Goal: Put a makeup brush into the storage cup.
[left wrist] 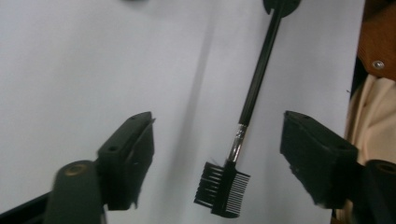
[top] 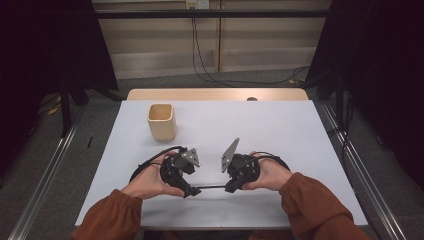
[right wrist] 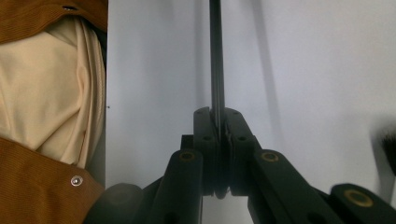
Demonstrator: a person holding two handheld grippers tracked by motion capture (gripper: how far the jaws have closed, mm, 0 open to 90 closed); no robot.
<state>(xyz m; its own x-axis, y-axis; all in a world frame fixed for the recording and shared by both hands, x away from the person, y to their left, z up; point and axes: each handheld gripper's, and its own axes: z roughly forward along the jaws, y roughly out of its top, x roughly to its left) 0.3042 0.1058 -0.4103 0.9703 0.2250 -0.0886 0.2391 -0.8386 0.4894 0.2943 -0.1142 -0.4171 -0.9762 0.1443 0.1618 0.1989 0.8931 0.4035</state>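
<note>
1. A slim black brow brush with a comb-and-bristle head (left wrist: 223, 189) is seen suspended just above the white table top (top: 280, 130), between the two hand-held grippers, near the person's edge of the table.
2. The right gripper (right wrist: 218, 122) is clenched on the brush's thin handle; in the right gripper view the shaft runs straight out from between the closed jaws.
3. The left gripper (left wrist: 217, 140) is released: its jaws stand wide apart on either side of the comb head, and neither pad touches it. No earlier picture is at hand for comparison.
4. Key relation: the long axis of the brush is laid level, roughly across the table from one gripper (top: 188, 191) to the other (top: 231, 188). The comb end points into the mouth of the left gripper; the handle end is at the right gripper.
5. The brush is therefore borne by the right hand (top: 270, 172) alone. The left hand (top: 150, 182) is nearer the head.
6. A pale wooden square cup (top: 161, 121) stands upright, well beyond the left gripper and toward the far left of the table top. Its inside looks empty, though its bottom is not seen.
7. Judgement: the cup is the likely destination, so the right gripper would have to carry the brush away from the person and leftward.
</note>
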